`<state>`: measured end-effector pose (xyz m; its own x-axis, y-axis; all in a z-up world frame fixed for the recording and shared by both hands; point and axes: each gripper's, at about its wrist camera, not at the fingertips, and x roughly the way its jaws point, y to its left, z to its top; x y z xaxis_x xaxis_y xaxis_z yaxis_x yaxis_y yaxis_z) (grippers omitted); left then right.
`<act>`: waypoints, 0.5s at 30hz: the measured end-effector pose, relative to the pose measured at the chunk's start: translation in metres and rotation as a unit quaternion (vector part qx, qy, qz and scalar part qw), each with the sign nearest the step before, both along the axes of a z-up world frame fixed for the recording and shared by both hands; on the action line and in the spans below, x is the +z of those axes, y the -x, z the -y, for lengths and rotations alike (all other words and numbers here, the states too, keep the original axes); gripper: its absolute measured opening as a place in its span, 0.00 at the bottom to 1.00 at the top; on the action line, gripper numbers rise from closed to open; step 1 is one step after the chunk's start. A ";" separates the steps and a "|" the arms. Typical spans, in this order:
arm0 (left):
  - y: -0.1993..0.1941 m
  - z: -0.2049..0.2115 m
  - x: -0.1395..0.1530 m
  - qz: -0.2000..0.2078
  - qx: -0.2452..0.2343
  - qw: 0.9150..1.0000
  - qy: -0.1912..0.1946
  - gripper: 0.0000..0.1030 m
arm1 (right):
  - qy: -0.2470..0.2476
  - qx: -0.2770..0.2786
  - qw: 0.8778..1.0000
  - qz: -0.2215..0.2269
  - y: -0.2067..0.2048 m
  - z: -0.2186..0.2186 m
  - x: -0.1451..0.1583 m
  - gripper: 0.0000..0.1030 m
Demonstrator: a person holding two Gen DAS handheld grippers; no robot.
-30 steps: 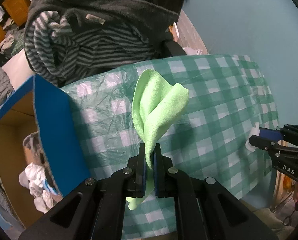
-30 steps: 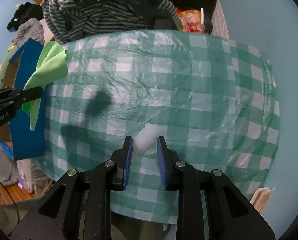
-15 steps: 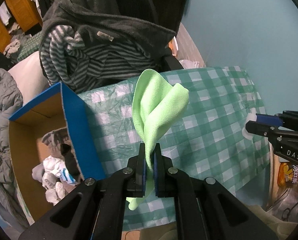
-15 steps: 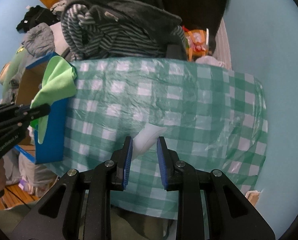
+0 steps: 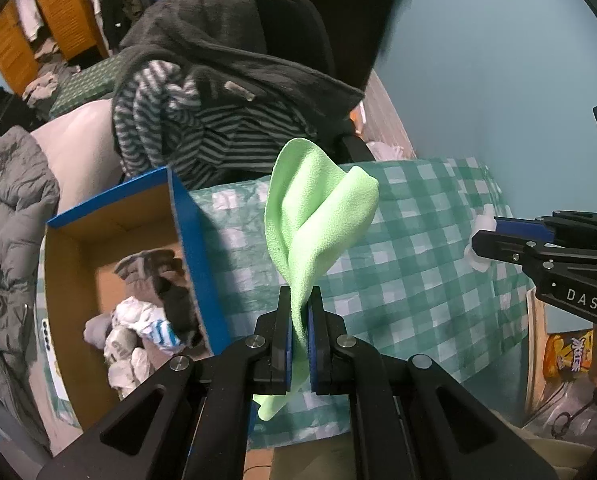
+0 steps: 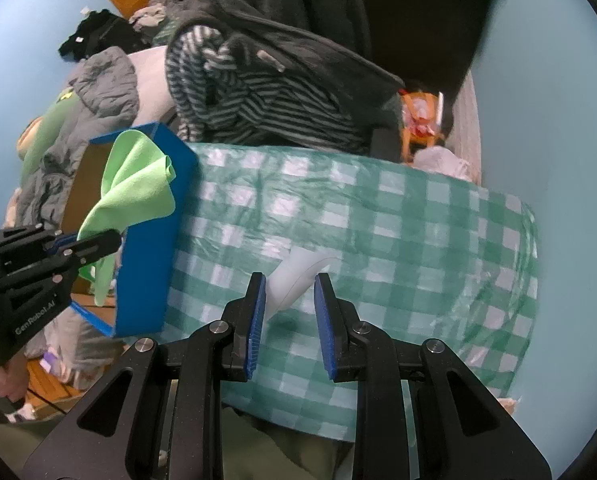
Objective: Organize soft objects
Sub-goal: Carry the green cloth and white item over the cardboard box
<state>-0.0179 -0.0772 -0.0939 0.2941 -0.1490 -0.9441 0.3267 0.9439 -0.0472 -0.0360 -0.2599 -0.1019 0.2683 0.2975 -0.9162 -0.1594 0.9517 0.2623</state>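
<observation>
Left gripper (image 5: 298, 332): jaws pinched tight on green cloth (image 5: 318, 224), most of it standing up in a loose fold above the pads, short tail hanging below. Right gripper (image 6: 289, 320): jaws narrow, clamped on a small white soft item (image 6: 294, 280) sticking out past the fingertips; can't tell what it is exactly, and the left pad looks pressed in while contact at the right pad isn't clear. Both loads held clear above the green checked tablecloth (image 6: 378, 216), nothing left lying on it in view. Blue cardboard box (image 5: 194, 264) open at the table's left edge, already holding a heap of pale and grey socks or rags (image 5: 146, 320). From the right wrist view, green cloth sits in line with the box opening; from the left wrist view, appears beside the box wall rather than over it. Step in hand, probably: carry phase, both pieces picked and heading for the box. Next move likely needs: left across over the opening, cloth tail clear of the blue wall, then release; right to follow from well across the table without clashing with left. Risk: cloth draping over the rim instead of dropping in.
</observation>
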 end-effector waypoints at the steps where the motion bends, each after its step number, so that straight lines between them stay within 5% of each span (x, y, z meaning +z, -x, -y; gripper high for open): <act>1: 0.000 -0.004 0.002 0.001 0.004 1.000 0.001 0.05 | -0.001 0.005 1.000 0.002 -0.001 -0.005 0.002 0.24; 15: 0.006 -0.075 0.010 0.009 0.074 0.997 -0.006 0.05 | -0.016 0.070 0.997 0.021 -0.018 -0.076 0.021 0.24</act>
<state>-0.0235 -0.0022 -0.0838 0.3286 -0.0921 -0.9400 0.1839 0.9824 -0.0320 -0.0182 -0.1838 -0.0809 0.2609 0.3635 -0.8943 -0.3017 0.9107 0.2822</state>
